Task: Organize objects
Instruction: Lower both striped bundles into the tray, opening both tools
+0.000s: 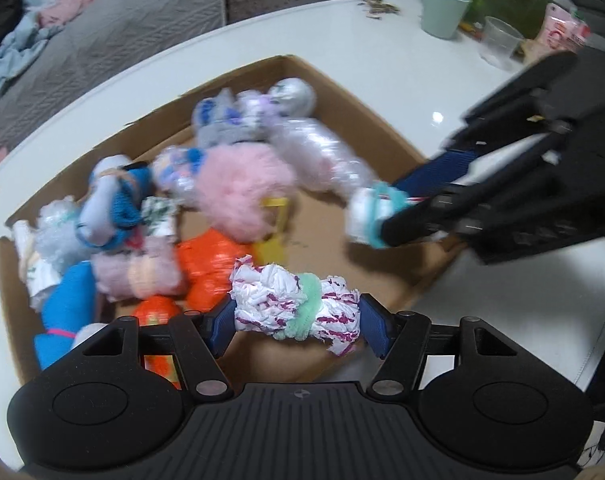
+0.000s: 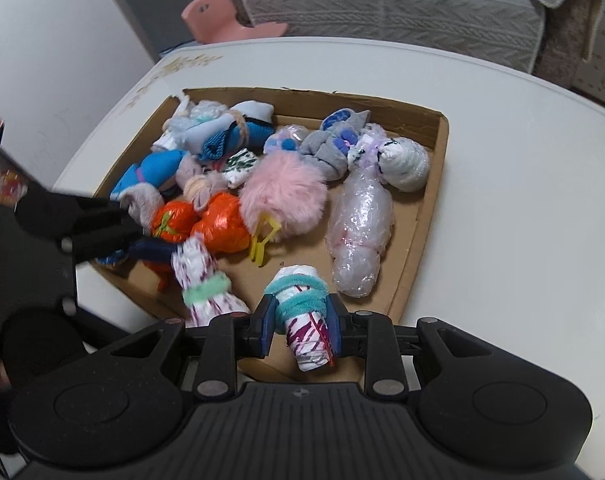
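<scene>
A shallow cardboard box on the white table holds several rolled bundles. My left gripper is shut lengthwise on a white-and-purple bundle with a mint green band, held over the box's near edge; the right wrist view shows that bundle at lower left. My right gripper is shut on a smaller white-and-purple roll wrapped in a teal band, over the box's near corner. In the left wrist view that roll hangs at the right, pinched in the right gripper.
In the box lie a pink fluffy ball, orange bundles, a clear plastic-wrapped roll, a yellow clip and blue and grey sock rolls. A mint cup and clear cup stand far on the table. A grey sofa lies beyond.
</scene>
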Demonstrator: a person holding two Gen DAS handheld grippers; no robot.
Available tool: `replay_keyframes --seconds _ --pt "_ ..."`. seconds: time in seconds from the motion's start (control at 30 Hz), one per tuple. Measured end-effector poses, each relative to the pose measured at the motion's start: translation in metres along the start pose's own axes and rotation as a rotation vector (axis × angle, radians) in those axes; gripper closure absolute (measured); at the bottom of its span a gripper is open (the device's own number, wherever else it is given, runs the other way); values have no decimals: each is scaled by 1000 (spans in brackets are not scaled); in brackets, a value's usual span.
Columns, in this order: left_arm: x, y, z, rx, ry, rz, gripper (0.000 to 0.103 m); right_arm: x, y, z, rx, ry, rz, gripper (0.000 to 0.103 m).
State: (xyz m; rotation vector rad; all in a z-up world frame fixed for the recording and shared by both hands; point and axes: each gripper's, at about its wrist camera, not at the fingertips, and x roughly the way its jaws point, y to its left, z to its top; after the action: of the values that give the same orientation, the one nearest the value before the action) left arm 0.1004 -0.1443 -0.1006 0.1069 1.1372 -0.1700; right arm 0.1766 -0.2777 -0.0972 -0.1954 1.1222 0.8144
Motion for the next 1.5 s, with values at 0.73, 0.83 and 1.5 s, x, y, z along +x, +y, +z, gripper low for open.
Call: replay_keyframes --seconds 0.73,0.83,1.5 --pt "35 -3 13 184 25 -38 27 39 7 3 -246 55 40 78" --pt "35 -5 13 182 24 -26 23 39 12 1 -273 64 27 75" --pt "11 -7 11 152 15 27 5 15 29 -6 -391 62 -27 50"
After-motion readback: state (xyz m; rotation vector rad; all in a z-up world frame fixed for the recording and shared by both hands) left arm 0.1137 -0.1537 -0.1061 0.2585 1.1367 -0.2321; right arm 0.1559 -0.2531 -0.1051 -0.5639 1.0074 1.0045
